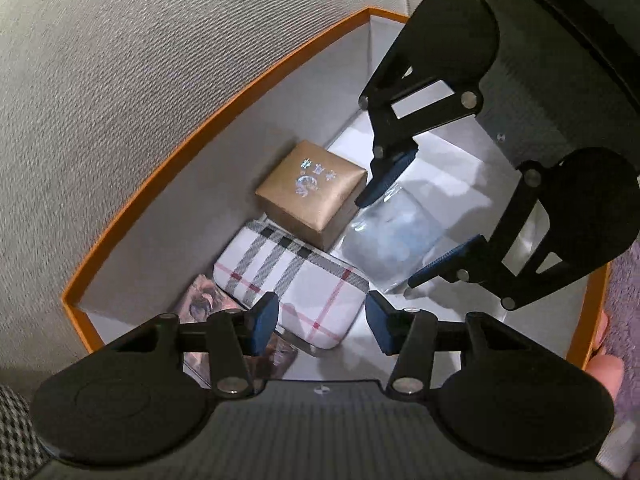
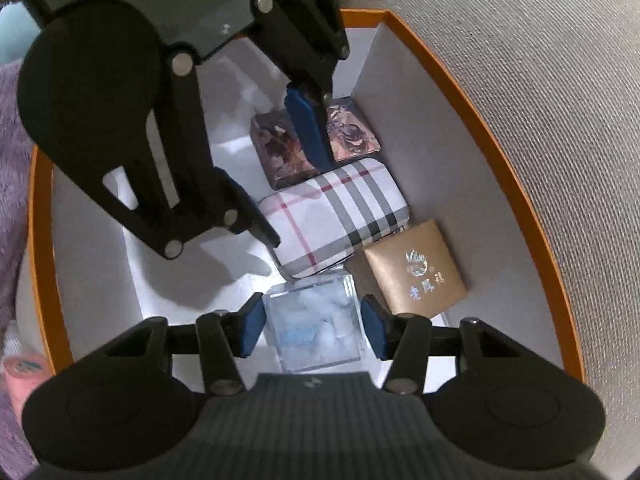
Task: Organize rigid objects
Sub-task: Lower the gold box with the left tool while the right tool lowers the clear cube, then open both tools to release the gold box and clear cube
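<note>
Inside the orange box (image 2: pixel 460 72), four items crowd one wall: floral box (image 2: pixel 352 132), plaid case (image 2: pixel 336 220), gold box (image 2: pixel 412 268), clear cube (image 2: pixel 316 328). We judge our right gripper (image 2: pixel 312 330), pointing steeply down and straddling the cube with pads apart from its sides, could nudge it into the plaid case if it descends off-centre. Our left gripper (image 1: pixel 322 322) hangs released above the plaid case, holding nothing, and could collide with the right.
</note>
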`<act>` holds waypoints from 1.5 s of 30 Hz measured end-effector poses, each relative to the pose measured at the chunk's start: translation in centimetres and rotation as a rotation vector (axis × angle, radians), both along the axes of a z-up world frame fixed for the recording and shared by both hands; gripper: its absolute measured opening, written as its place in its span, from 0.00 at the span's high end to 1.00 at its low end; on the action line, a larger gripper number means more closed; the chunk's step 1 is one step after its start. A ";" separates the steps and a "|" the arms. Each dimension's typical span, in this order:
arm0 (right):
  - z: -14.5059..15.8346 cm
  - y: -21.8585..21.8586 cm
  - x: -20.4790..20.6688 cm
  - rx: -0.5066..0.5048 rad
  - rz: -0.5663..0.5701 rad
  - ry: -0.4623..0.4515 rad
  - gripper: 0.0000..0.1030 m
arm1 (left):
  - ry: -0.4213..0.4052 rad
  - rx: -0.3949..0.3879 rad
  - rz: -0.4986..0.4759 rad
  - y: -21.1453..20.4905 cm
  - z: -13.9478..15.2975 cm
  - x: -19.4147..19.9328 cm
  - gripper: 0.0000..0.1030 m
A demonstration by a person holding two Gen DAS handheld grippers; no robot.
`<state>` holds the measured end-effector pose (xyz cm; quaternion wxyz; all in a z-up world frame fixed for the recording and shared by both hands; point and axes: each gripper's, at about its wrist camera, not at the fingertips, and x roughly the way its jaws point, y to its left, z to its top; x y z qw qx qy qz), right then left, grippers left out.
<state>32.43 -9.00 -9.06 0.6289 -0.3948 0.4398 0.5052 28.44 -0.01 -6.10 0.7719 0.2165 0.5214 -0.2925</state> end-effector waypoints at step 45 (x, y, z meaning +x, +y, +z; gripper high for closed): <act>-1.0 -1.0 2.7 -0.027 -0.288 0.092 0.32 | -0.012 -0.138 0.123 1.1 -1.2 -1.3 0.42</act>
